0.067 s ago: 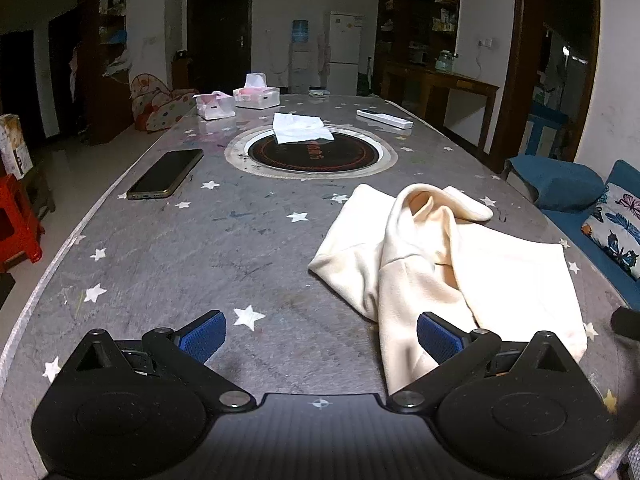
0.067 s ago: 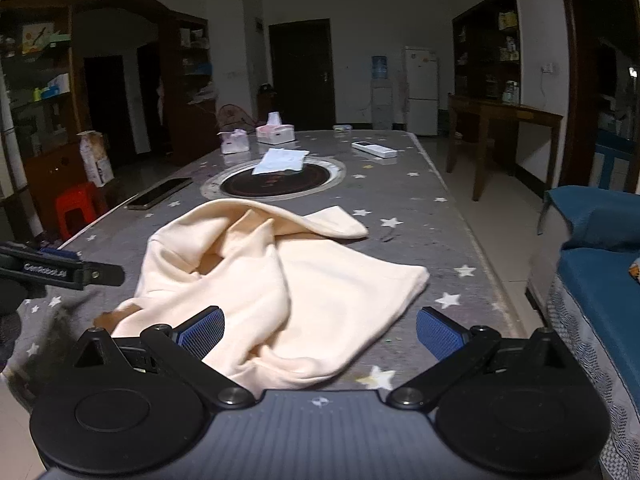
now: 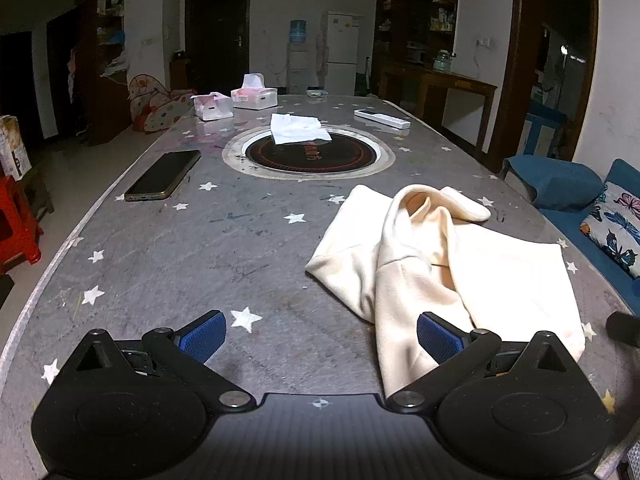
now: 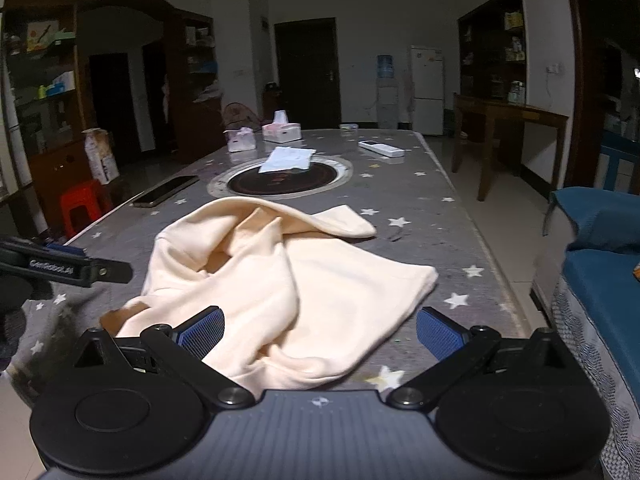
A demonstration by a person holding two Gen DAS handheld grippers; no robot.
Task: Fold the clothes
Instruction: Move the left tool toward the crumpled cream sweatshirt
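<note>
Dim indoor light, dark corners at 11 and 1 o'clock; glare on worktop (image 3: 256,128) toward 12; strong fisheye bending at edges; sharp overall.

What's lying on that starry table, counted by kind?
Cream garment: 1
Phone: 1
Tissue boxes: 2
Loose tissue: 1
Remote control: 1
Total: 6

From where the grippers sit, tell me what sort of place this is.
Likely a home dining and living room: a long grey star-patterned table with a built-in round cooktop, a white fridge, a blue sofa.
</note>
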